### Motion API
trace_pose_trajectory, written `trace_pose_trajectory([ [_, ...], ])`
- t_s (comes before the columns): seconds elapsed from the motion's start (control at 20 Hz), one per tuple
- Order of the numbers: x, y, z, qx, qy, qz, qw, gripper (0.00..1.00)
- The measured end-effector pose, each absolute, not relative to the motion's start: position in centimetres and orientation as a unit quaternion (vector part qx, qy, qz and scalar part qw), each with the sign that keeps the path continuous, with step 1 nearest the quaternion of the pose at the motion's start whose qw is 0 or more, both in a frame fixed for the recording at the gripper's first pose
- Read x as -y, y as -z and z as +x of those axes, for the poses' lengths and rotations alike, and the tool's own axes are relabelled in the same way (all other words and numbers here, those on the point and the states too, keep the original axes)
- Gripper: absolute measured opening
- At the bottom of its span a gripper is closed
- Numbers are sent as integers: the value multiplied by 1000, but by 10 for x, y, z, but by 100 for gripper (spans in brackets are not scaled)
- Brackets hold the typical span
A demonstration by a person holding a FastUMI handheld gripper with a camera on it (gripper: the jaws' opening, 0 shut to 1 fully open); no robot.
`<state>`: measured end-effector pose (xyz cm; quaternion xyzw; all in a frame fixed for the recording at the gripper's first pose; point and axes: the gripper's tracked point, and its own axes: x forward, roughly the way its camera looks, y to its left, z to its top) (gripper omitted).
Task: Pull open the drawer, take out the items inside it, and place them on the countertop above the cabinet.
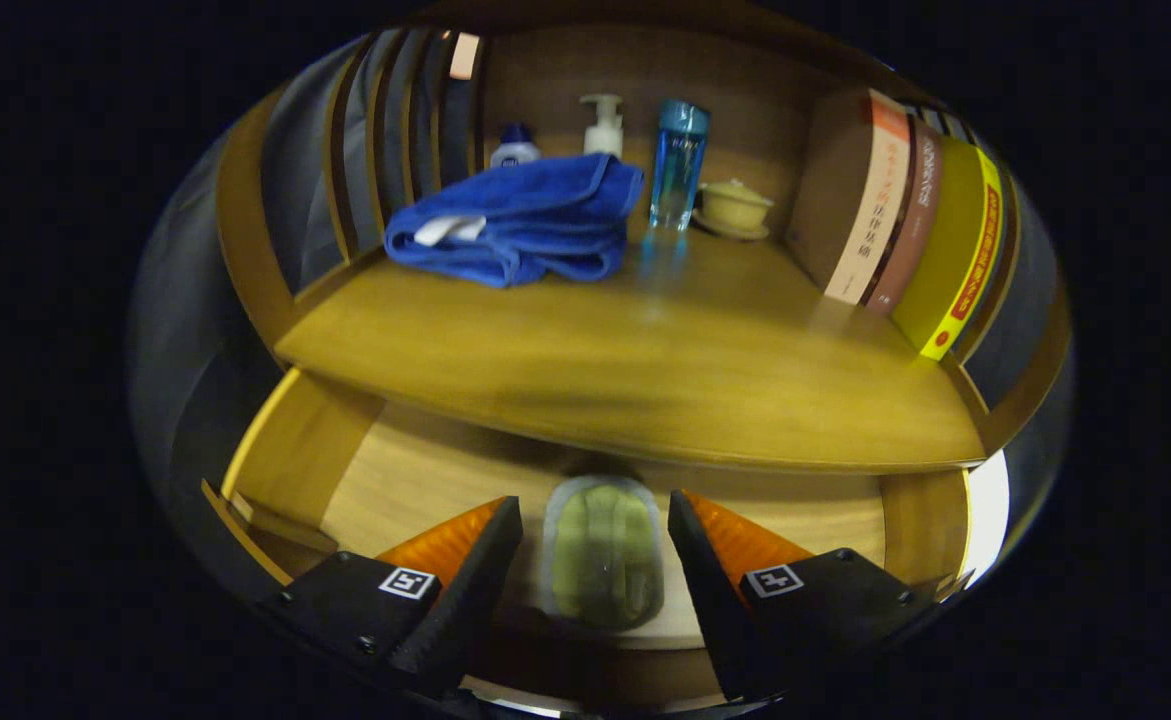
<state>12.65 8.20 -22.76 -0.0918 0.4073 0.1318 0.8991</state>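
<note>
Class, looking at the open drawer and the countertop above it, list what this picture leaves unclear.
- Gripper view: the countertop overhangs the back of the drawer, hiding anything there.
- The greenish item, between the open gripper fingers, is blurred; what it is cannot be told.
- The blue towel hides the lower parts of the two bottles behind it.

The gripper (595, 540) points forward and slightly downward. Its jaws stand wide apart. Neither finger (475, 560) presses on anything.
</note>
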Motion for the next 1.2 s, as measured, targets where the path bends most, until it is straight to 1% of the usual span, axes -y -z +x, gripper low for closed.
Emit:
trace_pose_trajectory([
  [0.2,-84,244,123,-438,-131,-91,885,94],
  [0.3,-89,249,116,-454,-131,-66,879,91],
  [0.35,-84,258,119,-450,-120,-73,882,85],
  [0.45,-78,257,124,-444,-119,-80,884,72],
  [0.5,-83,260,125,-441,-131,-81,884,68],
  [0.6,-76,248,130,-425,-120,-93,893,59],
  [0.65,-74,256,130,-431,-115,-89,891,33],
  [0.7,-74,251,131,-427,-107,-80,894,33],
  [0.75,-73,255,131,-428,-103,-70,895,26],
  [0.85,-74,251,131,-424,-105,-58,898,26],
  [0.9,-73,254,131,-424,-107,-55,898,20],
  [1.2,-78,241,123,-407,-115,-42,905,20],
])
